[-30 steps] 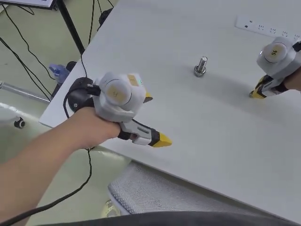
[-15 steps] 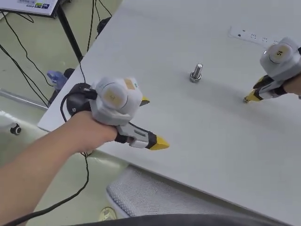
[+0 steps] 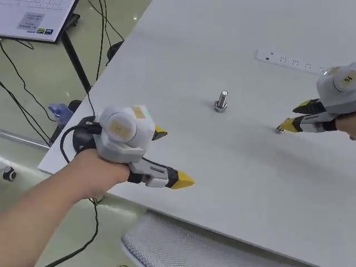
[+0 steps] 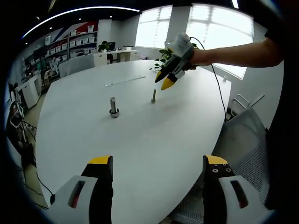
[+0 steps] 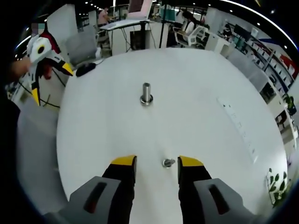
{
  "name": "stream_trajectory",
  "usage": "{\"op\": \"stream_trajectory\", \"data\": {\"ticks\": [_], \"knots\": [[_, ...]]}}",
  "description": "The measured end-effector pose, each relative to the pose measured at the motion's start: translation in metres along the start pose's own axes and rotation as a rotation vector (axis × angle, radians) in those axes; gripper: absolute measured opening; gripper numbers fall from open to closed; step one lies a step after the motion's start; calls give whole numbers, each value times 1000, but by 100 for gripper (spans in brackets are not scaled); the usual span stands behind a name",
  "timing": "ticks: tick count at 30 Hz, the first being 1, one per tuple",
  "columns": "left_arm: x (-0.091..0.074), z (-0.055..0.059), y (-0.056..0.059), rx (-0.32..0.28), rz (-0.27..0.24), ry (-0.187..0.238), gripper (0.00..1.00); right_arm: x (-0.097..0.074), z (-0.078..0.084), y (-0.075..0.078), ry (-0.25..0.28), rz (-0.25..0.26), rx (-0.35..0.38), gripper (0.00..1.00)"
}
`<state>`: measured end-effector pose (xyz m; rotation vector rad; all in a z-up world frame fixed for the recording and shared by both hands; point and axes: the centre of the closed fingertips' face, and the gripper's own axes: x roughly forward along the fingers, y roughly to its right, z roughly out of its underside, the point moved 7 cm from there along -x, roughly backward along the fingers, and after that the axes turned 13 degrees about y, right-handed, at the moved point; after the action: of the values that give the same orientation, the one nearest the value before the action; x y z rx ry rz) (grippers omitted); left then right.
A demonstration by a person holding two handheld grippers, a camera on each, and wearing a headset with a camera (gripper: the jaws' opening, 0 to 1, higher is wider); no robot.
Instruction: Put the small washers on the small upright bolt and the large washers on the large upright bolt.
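Right tool [image 5: 157, 159]: half-open, empty, small bolt [image 5: 168, 162] just at its tips; approach gently, avoid toppling it. Left tool [image 4: 158, 159]: wide, empty.

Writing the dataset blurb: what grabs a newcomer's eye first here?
The large bolt stands upright alone in the middle of the white table. Next is the right tool, open, with the small bolt just off its tips. The left tool hangs open over the table's near edge.

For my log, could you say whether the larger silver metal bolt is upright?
Upright: the larger silver metal bolt stands wide end down on the white table.
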<state>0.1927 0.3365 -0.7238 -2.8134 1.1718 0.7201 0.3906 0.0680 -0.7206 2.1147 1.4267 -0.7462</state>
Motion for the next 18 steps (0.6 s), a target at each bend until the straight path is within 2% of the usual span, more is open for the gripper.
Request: {"op": "stream_trajectory", "data": {"ticks": [3, 5, 7, 11, 14, 17, 18], "knots": [[-1, -2, 1, -4, 0, 5, 78, -13, -5, -4, 73, 34, 15, 40], [-2, -5, 0, -20, -6, 27, 79, -23, -8, -9, 125, 49, 22, 41], [-3, -8, -1, -21, -11, 34, 79, -34, -9, -10, 160, 88, 33, 42], [-5, -11, -3, -20, -23, 54, 79, -54, -14, -18, 255, 117, 94, 46], [-8, -12, -2, -22, -28, 59, 79, -66, -12, -22, 270, 131, 100, 50], [-12, -14, 0, -38, -40, 84, 79, -83, -15, -29, 337, 149, 149, 55], [-13, -15, 0, -38, -46, 91, 81, -87, -14, -31, 342, 155, 156, 56]]}}
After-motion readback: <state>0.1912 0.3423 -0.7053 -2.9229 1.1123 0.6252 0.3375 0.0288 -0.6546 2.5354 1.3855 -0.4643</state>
